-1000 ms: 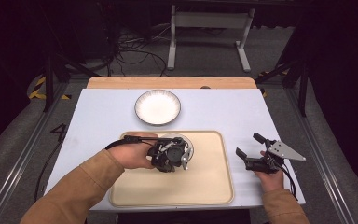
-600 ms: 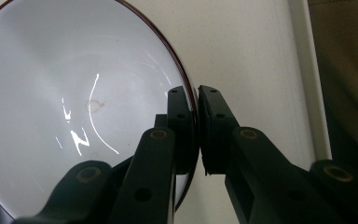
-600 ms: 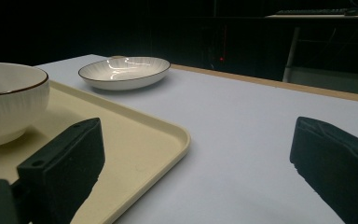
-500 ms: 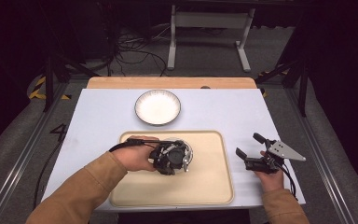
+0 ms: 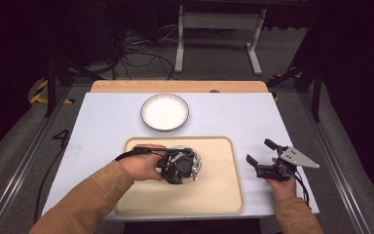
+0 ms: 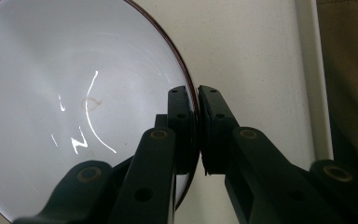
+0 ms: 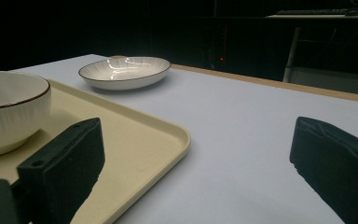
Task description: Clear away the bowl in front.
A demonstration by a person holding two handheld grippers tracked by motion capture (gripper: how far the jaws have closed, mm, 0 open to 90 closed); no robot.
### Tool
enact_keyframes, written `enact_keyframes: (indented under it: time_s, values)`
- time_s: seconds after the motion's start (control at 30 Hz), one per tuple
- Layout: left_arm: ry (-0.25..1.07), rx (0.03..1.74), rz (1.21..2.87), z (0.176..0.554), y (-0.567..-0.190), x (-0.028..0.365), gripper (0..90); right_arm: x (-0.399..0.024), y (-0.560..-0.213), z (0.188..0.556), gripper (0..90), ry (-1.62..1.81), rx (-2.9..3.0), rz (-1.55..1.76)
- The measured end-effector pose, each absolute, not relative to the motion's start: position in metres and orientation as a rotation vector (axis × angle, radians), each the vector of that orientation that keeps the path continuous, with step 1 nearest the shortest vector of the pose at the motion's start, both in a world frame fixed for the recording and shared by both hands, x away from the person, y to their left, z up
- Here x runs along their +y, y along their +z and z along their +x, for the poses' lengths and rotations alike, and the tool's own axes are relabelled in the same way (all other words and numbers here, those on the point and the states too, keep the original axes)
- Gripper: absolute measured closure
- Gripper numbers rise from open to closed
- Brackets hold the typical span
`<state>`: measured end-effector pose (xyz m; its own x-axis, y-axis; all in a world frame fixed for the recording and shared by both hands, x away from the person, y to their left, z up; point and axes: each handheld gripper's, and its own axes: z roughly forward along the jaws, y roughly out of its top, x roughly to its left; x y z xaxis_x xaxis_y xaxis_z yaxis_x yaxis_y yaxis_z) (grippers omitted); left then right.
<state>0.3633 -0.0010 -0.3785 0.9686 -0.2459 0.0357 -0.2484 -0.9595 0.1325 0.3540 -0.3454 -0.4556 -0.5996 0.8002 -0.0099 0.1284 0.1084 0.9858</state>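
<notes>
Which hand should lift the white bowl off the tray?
Probably the left. The left gripper is shut on the rim of the bowl, which sits on the tray. The right gripper is open, off to the tray's side.

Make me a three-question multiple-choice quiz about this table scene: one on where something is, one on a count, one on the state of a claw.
1. Where does the bowl sit?
A. on the beige tray
B. on the bare white table
C. on the floor

2. How many white dishes are on the table?
A. one
B. two
C. four

3. What is the left claw doing?
A. hanging open above the plate
B. clamped on the bowl's rim
C. lying on the floor

Answers:
1 A, the right gripper view shows the bowl on the tray.
2 B, a bowl and a plate.
3 B, the left gripper view shows its pads pressing the rim from both sides.
</notes>
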Motion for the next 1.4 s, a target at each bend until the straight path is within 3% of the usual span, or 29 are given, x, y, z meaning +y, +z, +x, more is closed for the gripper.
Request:
enact_keyframes:
  time_s: [0.6,0.73,0.9,1.17,1.4]
  values:
    - [-0.047,-0.308,2.989,0.362,-0.389,0.000,80.0,-0.345,-0.456,0.354,3.8,1.534,1.830,0.904]
    - [-0.098,-0.254,2.952,0.366,-0.384,0.002,64.7,-0.345,-0.456,0.354,4.0,1.535,1.832,0.904]
    - [-0.117,-0.202,2.926,0.367,-0.379,0.006,54.5,-0.345,-0.456,0.355,4.0,1.536,1.834,0.902]
    - [-0.120,-0.107,2.812,0.370,-0.364,0.019,46.5,-0.346,-0.455,0.355,4.0,1.537,1.837,0.911]
    - [-0.066,-0.056,2.696,0.365,-0.350,0.036,46.3,-0.346,-0.455,0.356,4.1,1.544,1.841,0.911]
